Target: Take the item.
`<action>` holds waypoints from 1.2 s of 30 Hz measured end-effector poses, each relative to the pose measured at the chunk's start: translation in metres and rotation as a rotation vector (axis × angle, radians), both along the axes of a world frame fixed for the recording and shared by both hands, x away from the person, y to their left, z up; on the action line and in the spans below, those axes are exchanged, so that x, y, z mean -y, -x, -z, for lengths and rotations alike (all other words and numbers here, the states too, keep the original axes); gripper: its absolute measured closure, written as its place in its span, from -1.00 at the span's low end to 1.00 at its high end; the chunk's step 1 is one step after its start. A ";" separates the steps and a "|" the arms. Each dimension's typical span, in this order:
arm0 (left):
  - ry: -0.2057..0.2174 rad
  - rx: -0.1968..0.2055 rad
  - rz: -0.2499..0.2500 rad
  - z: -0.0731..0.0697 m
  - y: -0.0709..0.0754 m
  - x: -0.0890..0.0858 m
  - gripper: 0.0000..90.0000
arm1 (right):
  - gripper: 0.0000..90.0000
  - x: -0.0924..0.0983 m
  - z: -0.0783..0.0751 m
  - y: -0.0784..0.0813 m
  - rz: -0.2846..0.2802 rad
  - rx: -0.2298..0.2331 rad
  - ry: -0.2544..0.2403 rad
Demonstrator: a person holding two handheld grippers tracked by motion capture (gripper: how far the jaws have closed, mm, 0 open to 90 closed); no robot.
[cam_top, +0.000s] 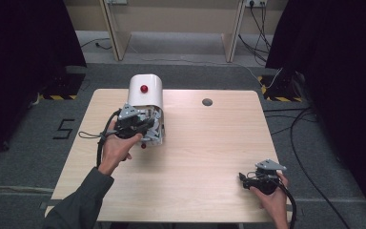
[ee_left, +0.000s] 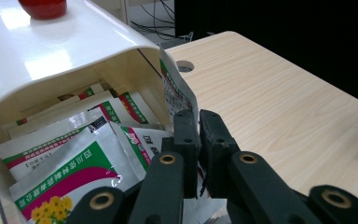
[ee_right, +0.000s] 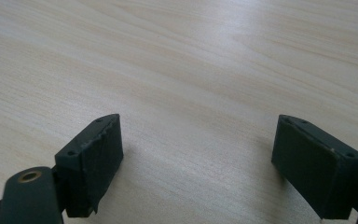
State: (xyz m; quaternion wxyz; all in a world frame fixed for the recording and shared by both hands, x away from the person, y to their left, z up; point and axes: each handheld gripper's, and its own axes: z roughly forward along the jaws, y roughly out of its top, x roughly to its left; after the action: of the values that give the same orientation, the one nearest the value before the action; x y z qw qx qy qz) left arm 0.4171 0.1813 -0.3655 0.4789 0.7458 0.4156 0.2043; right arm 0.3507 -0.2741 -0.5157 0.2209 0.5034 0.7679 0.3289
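Nearest the person, the right gripper is seen low at the front right corner of the surface, its fingers spread wide with nothing but bare pale wood between them. Well apart from it, across the surface to the left, the left gripper is held at the open mouth of the white dispenser. Its fingers are pinched together on a sachet, the thin foil edge being clamped between the pads. That sachet is stood on edge at the right side of the opening, just beside the inner wall; its long axis is run upward and away from the fingers, with its upper corner risen to the dispenser's curved lip and its printed face turned toward the stack.

Inside the dispenser, a loose stack of sachets is seen, laid flat and overlapping, white with green and magenta bands; yellow flowers are printed on the nearest one. Exact count cannot be told. On the dispenser's glossy rounded top a red knob is set. Farther off, a round grey hole is sunk into the surface near its far edge.
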 end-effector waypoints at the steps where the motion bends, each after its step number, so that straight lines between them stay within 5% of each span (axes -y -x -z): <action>1: 0.007 -0.001 0.003 -0.001 0.000 -0.002 0.90 | -0.62 0.000 0.000 0.000 0.000 0.000 0.000; 26: 0.084 0.029 0.063 -0.034 0.023 -0.033 0.92 | -0.62 0.000 0.000 0.000 -0.002 0.000 0.000; 36: 0.091 0.032 0.033 -0.041 0.030 -0.059 0.92 | -0.62 0.000 0.000 0.000 -0.003 0.002 0.002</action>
State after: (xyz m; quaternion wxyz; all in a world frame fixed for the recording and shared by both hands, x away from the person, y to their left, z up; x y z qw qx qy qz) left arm 0.3869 0.2400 -0.3241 0.5220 0.7268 0.4044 0.1892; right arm 0.3509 -0.2743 -0.5157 0.2216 0.5017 0.7688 0.3289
